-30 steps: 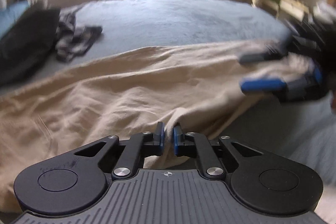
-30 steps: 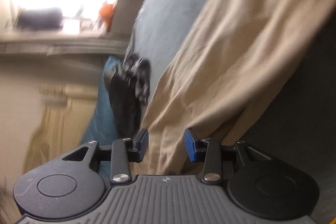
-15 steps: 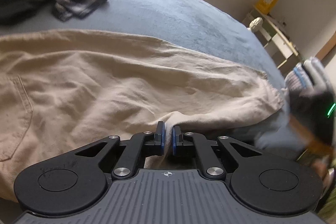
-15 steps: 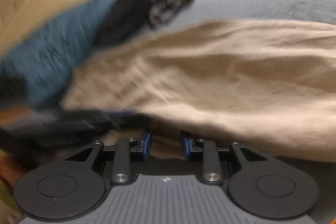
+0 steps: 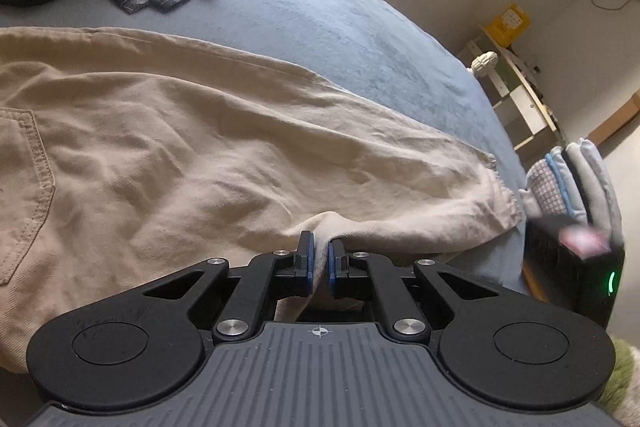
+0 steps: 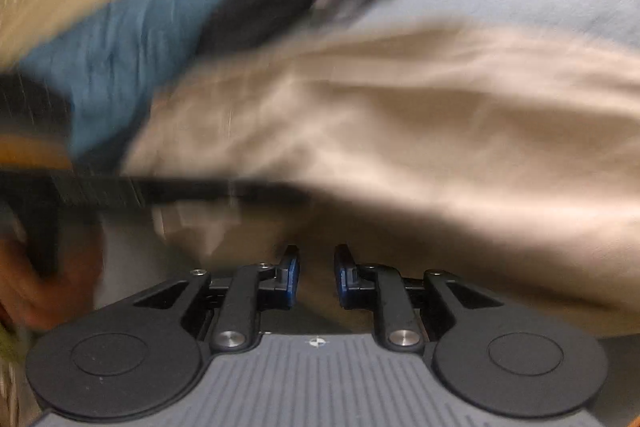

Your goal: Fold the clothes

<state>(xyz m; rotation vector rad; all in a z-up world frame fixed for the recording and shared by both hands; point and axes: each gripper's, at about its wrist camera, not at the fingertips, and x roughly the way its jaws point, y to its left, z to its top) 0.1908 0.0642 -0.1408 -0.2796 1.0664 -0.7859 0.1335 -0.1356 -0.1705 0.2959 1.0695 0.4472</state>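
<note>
The beige trousers (image 5: 224, 155) sprawl limp over the grey-blue bed (image 5: 328, 11) from 9 to 3 o'clock — soft, probably floppy twill best taken at hems or seams — left gripper (image 5: 319, 259) pinching a near-edge fold, right gripper (image 6: 316, 269) closing with cloth between its jaws.

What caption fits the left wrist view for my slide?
Left tool shut on the edge of beige trousers spread across a blue bed.
</note>
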